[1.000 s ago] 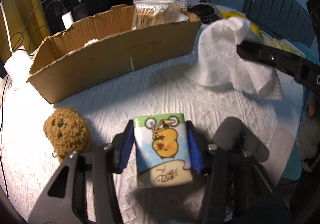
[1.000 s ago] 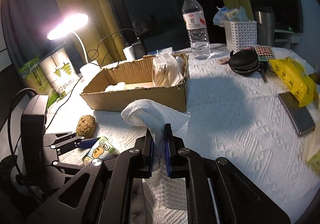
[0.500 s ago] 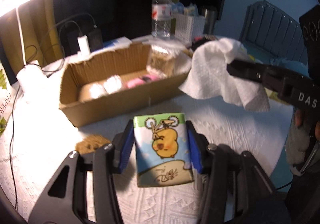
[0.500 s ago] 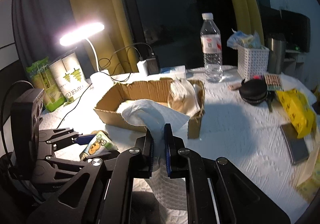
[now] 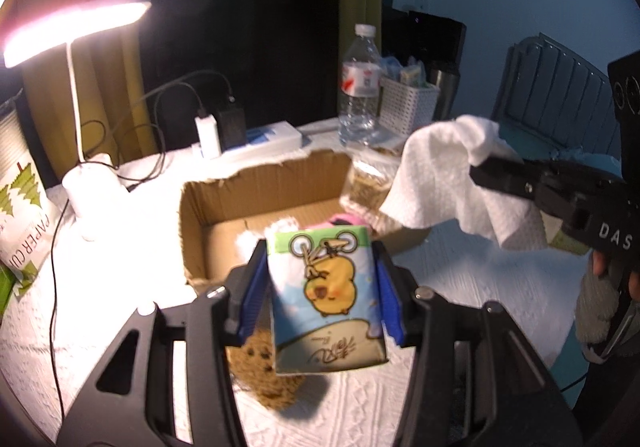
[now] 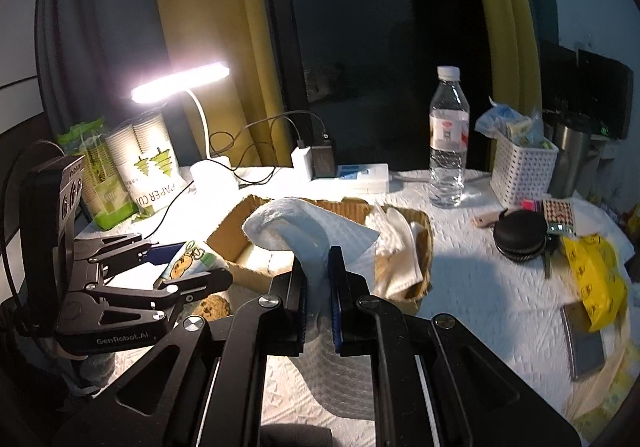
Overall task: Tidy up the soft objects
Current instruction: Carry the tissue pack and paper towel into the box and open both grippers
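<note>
My left gripper (image 5: 322, 287) is shut on a tissue pack (image 5: 326, 295) printed with a yellow chick, held in the air just before the open cardboard box (image 5: 208, 203). My right gripper (image 6: 318, 295) is shut on a white paper towel (image 6: 308, 231), held above the box's near right side (image 6: 424, 247). The towel also shows in the left wrist view (image 5: 440, 183). A brown plush ball (image 5: 260, 375) lies on the table below the pack. The box holds a pink item (image 5: 344, 221), white soft things and a clear bag (image 5: 362, 183).
A lit desk lamp (image 5: 76, 27) stands at the left with a paper-cup sleeve (image 6: 154, 171). A water bottle (image 6: 448, 143), white basket (image 6: 522, 171), charger (image 5: 208, 135), black round case (image 6: 520, 235) and yellow pack (image 6: 596, 275) stand behind and right.
Both grippers rose with their loads and came over the box's near edge. The plush ball now lies under the tissue pack, and the box's inside shows.
</note>
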